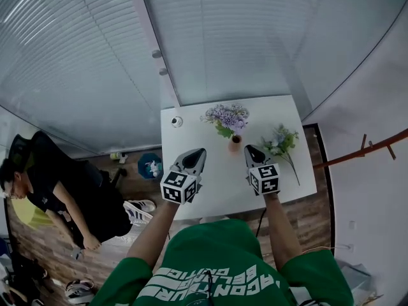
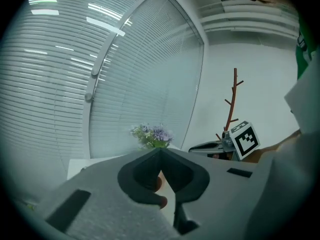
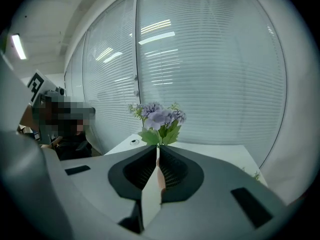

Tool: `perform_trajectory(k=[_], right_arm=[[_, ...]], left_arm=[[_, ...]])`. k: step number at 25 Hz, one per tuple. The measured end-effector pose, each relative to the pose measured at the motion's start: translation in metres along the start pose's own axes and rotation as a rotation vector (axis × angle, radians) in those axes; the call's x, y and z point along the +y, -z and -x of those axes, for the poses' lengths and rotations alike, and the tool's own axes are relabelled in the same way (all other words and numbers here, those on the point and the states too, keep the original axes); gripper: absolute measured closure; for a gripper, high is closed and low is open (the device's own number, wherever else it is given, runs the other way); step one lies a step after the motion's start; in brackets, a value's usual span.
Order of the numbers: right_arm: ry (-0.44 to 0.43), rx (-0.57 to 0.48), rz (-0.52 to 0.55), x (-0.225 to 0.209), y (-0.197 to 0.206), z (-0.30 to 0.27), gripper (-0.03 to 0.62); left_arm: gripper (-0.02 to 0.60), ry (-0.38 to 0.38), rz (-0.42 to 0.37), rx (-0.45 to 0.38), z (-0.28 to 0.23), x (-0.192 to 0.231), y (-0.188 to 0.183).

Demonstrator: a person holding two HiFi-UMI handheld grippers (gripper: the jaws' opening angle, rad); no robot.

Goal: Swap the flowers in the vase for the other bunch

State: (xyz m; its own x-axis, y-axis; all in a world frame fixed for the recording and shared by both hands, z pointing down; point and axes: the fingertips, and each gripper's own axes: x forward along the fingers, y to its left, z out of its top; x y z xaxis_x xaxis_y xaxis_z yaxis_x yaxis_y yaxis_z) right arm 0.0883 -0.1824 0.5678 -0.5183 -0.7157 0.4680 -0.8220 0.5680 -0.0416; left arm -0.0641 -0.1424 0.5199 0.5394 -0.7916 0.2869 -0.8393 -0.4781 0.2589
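Note:
A small terracotta vase [image 1: 234,143] stands on the white table [image 1: 217,199] and holds purple flowers [image 1: 226,116]. The other bunch [image 1: 280,141], pale blue and white, lies flat on the table to the vase's right. My left gripper [image 1: 200,152] hovers just left of the vase, jaws shut and empty. My right gripper [image 1: 248,148] hangs between the vase and the loose bunch, also shut and empty. In the left gripper view the purple flowers [image 2: 152,135] rise beyond the closed tips [image 2: 160,150]. The right gripper view shows the same flowers [image 3: 159,119] straight ahead of its tips [image 3: 157,148].
A small round white object [image 1: 176,122] sits at the table's far left corner. Window blinds run behind the table. A seated person [image 1: 38,183] and a blue bin [image 1: 150,166] are on the floor to the left. A branch-like coat stand [image 1: 363,148] stands at the right.

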Motion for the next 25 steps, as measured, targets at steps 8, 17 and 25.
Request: perform_trajectory(k=[8, 17, 25], right_arm=[[-0.056, 0.12, 0.0, -0.008, 0.022, -0.056, 0.497], [-0.089, 0.245, 0.043, -0.015, 0.04, -0.114, 0.47], [-0.085, 0.271, 0.067, -0.019, 0.044, -0.131, 0.471]], left_arm=[[0.574, 0.006, 0.041, 0.052, -0.032, 0.002, 0.008], [0.573, -0.004, 0.045, 0.091, -0.043, 0.009, 0.016], [0.572, -0.022, 0.047, 0.098, -0.043, 0.012, 0.018]])
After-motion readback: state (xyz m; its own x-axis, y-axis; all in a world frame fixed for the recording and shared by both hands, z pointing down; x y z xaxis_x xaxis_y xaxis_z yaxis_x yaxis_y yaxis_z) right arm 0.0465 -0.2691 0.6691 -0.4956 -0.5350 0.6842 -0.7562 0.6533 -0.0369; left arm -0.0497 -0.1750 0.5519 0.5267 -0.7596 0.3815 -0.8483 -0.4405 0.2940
